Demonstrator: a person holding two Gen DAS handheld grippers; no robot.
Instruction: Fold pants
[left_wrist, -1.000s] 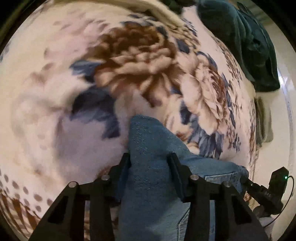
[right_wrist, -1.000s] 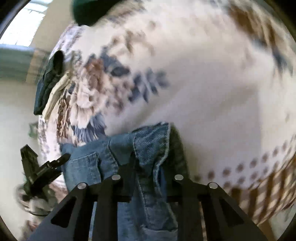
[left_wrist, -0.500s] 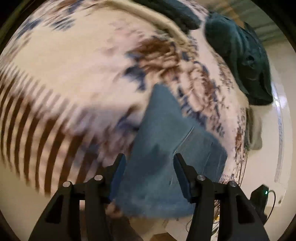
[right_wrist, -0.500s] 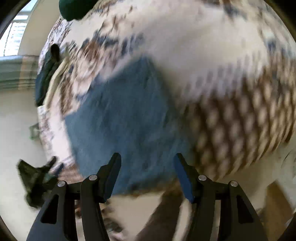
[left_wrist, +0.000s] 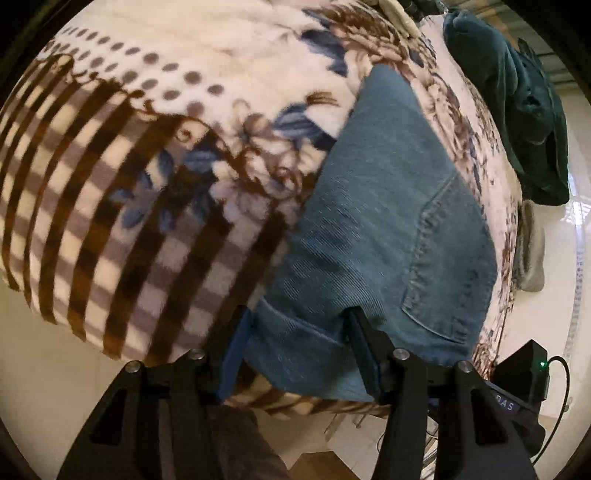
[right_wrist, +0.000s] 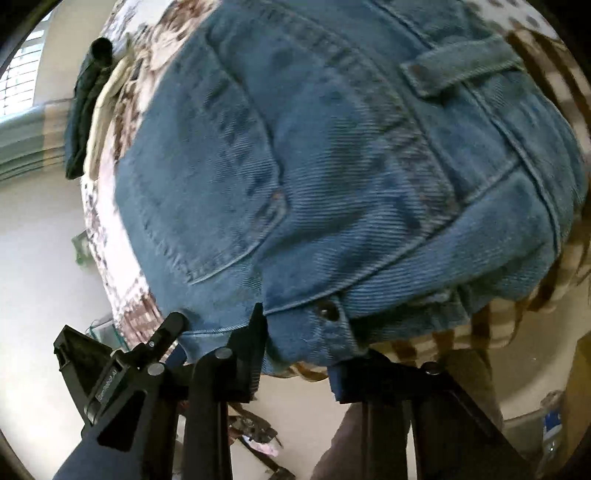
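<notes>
Folded blue jeans (left_wrist: 384, 206) lie on a floral blanket (left_wrist: 147, 147) at the bed's near edge, back pocket up. My left gripper (left_wrist: 301, 336) is open, its fingers either side of the jeans' near edge, not clamped. In the right wrist view the jeans (right_wrist: 332, 166) fill the frame, waistband and rivet button nearest. My right gripper (right_wrist: 295, 343) is open at the waistband corner, fingers apart beside the cloth.
A dark green garment (left_wrist: 517, 103) lies at the far side of the bed, with a grey cloth (left_wrist: 532, 251) at the right edge. The other gripper's body (right_wrist: 110, 369) shows at lower left. Pale floor lies below the bed edge.
Both grippers have let go of the jeans and opened. They pulled back toward the near bed edge. The jeans now lie flat and folded on the blanket.
</notes>
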